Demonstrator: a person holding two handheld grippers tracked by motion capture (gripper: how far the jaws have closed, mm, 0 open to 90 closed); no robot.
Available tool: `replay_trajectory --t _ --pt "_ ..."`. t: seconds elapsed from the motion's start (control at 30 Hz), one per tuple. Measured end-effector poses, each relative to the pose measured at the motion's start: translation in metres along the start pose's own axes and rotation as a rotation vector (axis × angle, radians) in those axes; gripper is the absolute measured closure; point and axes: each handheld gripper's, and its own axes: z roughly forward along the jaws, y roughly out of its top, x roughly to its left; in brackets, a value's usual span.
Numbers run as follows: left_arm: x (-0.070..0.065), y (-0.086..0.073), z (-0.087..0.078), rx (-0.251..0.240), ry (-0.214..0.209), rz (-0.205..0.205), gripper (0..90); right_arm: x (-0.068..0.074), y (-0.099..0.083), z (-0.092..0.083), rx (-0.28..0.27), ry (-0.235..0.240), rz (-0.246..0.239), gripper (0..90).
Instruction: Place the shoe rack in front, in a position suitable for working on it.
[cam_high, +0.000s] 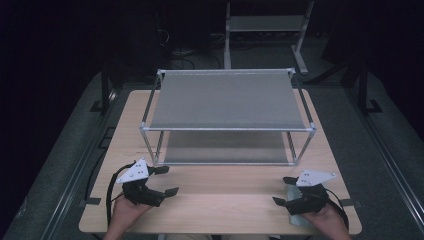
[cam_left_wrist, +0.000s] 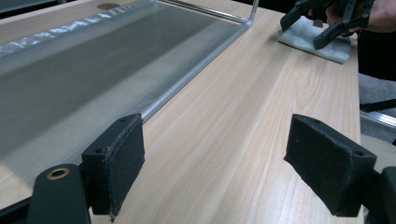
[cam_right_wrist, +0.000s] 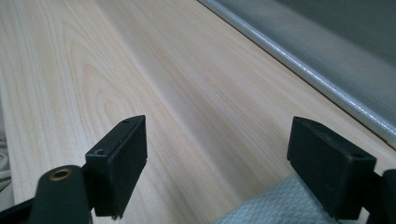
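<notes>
**Two open claws at the near edge of a desk, a rack between and beyond them**

A pale grey-white cloth (cam_high: 295, 212) lies flat on the near right part of the desk (cam_high: 225, 187), close to its front edge. The right claw (cam_high: 286, 191) hovers just over it, held in a hand (cam_high: 327, 220) that comes in from the bottom; its jaws stand wide apart with nothing between them. In the right gripper view the cloth (cam_right_wrist: 275, 205) shows a fine woven diamond texture under the right-side jaw, with bare wood grain ahead. In the left gripper view the same cloth (cam_left_wrist: 317, 39) lies far off across the desk with the right claw (cam_left_wrist: 306, 28) directly above it, touching or nearly touching; I cannot tell which.

The left claw (cam_high: 167, 181) is at the near left of the desk, held in the other hand (cam_high: 127, 212). Its jaws are also spread wide and empty, over bare wood.

Behind both claws, across the middle of the desk, stands a two-level metal rack (cam_high: 227, 100) with grey mesh shelves and thin silver posts. Its lower shelf (cam_left_wrist: 93, 70) sits right on the wood, and its front rail (cam_right_wrist: 317, 79) runs beside the right claw's path.

The desk is light wood; dark floor and a second frame (cam_high: 265, 25) lie beyond.
</notes>
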Motion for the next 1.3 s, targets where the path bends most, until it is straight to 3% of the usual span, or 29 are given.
replay_trajectory --t 0.43,0.5,0.8,1.03,1.17,1.3 --pt "0.011 0.004 -0.014 -0.012 0.005 -0.004 23.4 0.004 0.005 0.0 -0.005 0.025 -0.004 19.6" --pt "0.016 0.008 -0.018 0.004 -0.005 0.017 25.3 0.006 0.007 -0.002 -0.01 0.028 -0.009 19.6" --pt "0.043 0.025 -0.042 0.029 -0.008 0.061 39.8 0.003 0.007 -0.018 -0.027 0.027 0.001 20.3" --pt "0.065 0.031 -0.062 0.046 0.042 0.067 47.2 0.003 0.004 -0.024 -0.004 0.048 -0.006 20.9" --pt "0.083 0.038 -0.064 0.066 0.073 0.052 48.8 0.002 0.003 -0.028 0.004 0.044 -0.008 21.6" --pt "0.096 0.047 -0.059 0.108 0.073 0.05 55.2 -0.002 0.0 -0.035 0.013 0.042 -0.006 22.4"
